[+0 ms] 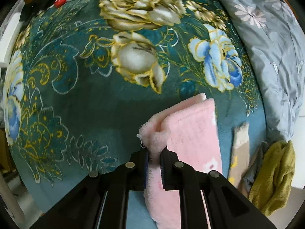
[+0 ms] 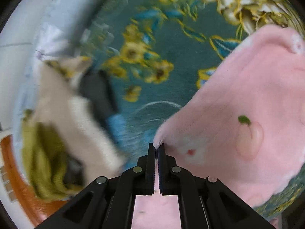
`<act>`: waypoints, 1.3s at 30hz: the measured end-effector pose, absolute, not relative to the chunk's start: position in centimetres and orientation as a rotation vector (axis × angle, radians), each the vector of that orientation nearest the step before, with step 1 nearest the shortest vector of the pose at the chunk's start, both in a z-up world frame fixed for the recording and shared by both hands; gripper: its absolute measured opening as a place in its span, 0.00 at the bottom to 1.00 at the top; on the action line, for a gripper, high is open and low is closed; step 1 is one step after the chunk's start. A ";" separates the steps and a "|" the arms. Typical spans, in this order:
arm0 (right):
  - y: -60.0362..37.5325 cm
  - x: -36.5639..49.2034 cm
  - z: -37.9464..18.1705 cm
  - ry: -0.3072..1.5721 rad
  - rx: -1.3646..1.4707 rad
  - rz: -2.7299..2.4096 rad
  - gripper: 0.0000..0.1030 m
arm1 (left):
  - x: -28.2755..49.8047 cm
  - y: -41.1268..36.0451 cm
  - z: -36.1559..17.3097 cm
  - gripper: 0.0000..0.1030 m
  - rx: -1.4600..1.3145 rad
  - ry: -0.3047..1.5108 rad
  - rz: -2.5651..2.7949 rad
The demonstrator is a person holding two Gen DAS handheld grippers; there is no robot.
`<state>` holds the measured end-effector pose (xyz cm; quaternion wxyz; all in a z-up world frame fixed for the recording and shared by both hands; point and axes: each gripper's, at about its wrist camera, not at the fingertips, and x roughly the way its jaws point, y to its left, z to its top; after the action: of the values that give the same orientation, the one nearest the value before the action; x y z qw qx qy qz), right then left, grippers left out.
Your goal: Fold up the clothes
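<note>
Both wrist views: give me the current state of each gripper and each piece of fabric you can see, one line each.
left gripper: shut on pink fleece garment, bunched edge between its fingers.
right gripper: shut on a corner of the same garment.
pink fleece garment: partly folded, held by both grippers.
floral blanket: spread flat under it.
olive-green garment: crumpled, unfolded, at the bed edge.
grey floral quilt: bunched along the side.

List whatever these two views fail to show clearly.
- Pile of clothes, right wrist view: motion blur smears it, so the separate pieces are unclear.
- Pink garment, left wrist view: its lower part is hidden behind the left hand-held gripper, so its type is unclear.
- Pink garment, right wrist view: cut off by the right edge; the right hand-held gripper hides the pinched corner.
- Red object, left wrist view: too small to identify.
</note>
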<state>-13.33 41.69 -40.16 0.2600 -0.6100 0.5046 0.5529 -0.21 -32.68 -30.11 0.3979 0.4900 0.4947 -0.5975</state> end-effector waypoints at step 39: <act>44.0 10.6 -30.7 1.703 -1.348 1.586 0.56 | -13.4 22.0 -28.4 0.27 2.462 0.387 -2.237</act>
<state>10.60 44.01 -30.70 0.2241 -0.4886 0.6170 0.5748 -13.39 22.00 -28.39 -0.1037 0.7312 0.1148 -0.6644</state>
